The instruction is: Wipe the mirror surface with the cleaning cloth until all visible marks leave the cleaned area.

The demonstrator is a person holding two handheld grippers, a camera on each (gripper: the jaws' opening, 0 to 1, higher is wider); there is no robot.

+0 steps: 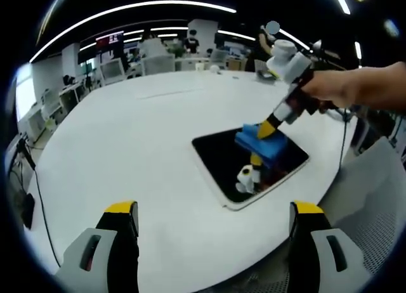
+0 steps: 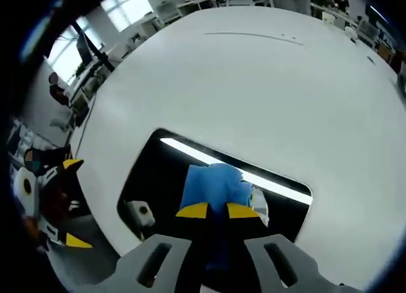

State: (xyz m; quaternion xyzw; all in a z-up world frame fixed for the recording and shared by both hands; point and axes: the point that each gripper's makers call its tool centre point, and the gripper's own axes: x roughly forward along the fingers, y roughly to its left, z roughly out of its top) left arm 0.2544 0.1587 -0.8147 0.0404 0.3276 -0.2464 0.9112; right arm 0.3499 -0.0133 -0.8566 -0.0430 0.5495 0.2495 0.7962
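The right gripper [image 2: 217,210], clamped on the blue cloth [image 2: 212,186], presses it onto the mirror [image 1: 222,160], which lies near the tabletop [image 1: 127,147] edge. A hard stroke could push the mirror over that edge, since the left gripper [image 1: 212,226], jaws apart, holds nothing.

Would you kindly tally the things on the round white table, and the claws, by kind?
Flat rectangular dark-glass mirror: 1
Blue cleaning cloth, pressed on the mirror: 1
Grey yellow-tipped claws: 2, left claw apart over the table, right claw closed on the cloth
Total: 4
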